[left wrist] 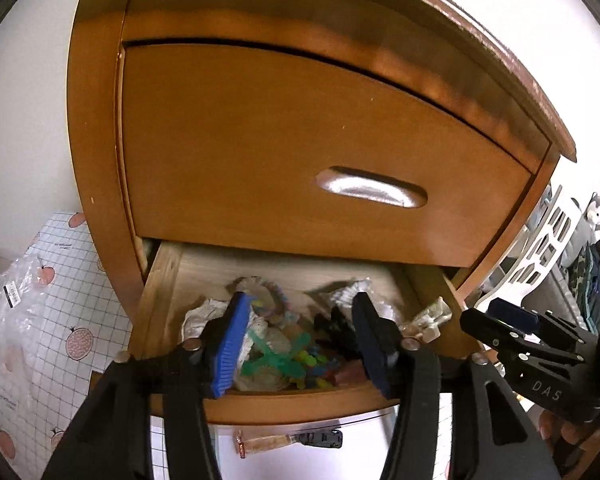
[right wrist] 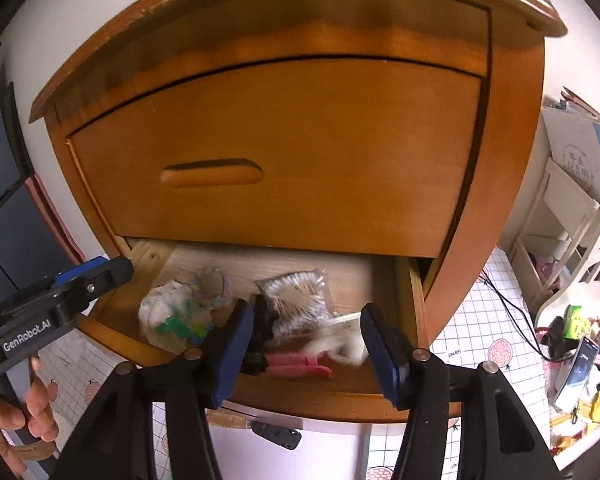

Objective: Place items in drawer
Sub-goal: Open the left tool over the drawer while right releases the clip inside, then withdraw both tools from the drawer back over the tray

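A curved orange-brown wooden nightstand (left wrist: 284,128) fills both wrist views, its upper drawer shut and its lower wooden drawer (left wrist: 300,398) pulled out. The left gripper (left wrist: 300,340), with blue pads, hovers just above the open drawer with its jaws spread wide and nothing between them. The right gripper (right wrist: 306,344), also blue-padded, hangs over the same drawer, jaws likewise apart and empty. Inside the drawer lie a crumpled white plastic bag (right wrist: 160,312), a clear packet of cotton swabs (right wrist: 296,292), a pink clip-like item (right wrist: 296,364), a green translucent plastic toy (left wrist: 276,356) and a white fluffy piece (right wrist: 348,346), blurred in the right view. On the floor below the drawer front rests a small wood-handled tool with a black end (left wrist: 284,440). Judging by the empty claws over a filled drawer, the placing step looks finished or nearly so. The next move likely calls for fetching any remaining item, or pressing the drawer front squarely to close it.
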Tool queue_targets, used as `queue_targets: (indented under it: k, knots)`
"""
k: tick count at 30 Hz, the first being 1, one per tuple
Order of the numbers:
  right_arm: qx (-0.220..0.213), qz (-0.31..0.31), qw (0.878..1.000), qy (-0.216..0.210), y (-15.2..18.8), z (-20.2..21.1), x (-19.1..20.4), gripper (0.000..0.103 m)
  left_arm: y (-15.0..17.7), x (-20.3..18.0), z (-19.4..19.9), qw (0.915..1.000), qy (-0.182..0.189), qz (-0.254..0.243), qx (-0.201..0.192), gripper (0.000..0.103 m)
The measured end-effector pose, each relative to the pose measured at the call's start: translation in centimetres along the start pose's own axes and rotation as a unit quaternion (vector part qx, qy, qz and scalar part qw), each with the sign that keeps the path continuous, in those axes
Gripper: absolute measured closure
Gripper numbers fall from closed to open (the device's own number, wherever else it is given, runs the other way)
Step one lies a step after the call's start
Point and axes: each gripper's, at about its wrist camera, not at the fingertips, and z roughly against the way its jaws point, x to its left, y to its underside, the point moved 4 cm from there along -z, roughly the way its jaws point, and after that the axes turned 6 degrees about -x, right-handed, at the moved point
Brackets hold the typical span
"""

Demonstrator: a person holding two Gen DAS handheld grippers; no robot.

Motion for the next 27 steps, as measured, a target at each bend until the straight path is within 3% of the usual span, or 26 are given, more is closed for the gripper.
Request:
queue_targets:
  k: [3, 5, 9, 11, 13, 17, 27]
  knots:
    - [0.006, -0.001, 1.000, 0.004, 0.5, -0.1, -0.2, 0.042, 0.4, 0.2, 0.1, 1.0000, -0.005, 0.004, 0.004, 0.033]
    - [0.008, -0.001, 1.000, 0.008, 0.8, 0.0, -0.3, 0.027, 0.5, 0.4, 0.1, 0.9999, -0.012, 0.005, 0.008, 0.029]
    - [0.006, -0.008, 1.000, 0.009, 1.2, 0.1, -0.6, 0.017, 0.4, 0.4, 0.5, 0.9998, -0.020, 0.004, 0.007, 0.019]
    - [0.006, -0.009, 1.000, 0.009, 1.4, 0.1, -0.8, 0.008, 0.6, 0.4, 0.9, 0.9997, -0.024, 0.002, 0.005, 0.008]
    - [0.003, -0.008, 1.000, 0.010, 1.4, 0.3, -0.8, 0.003, 0.7, 0.6, 1.0, 0.9996, -0.028, 0.003, 0.001, 0.006]
    - [-0.001, -0.011, 1.000, 0.011, 1.7, 0.6, -0.9, 0.000, 1.0, 1.0, 1.3, 0.9994, -0.032, 0.008, -0.001, 0.000]
    - [-0.012, -0.009, 1.000, 0.018, 2.5, 2.8, -0.9, 0.000, 1.3, 0.9, 4.4, 0.9990, -0.033, 0.011, -0.029, 0.000]
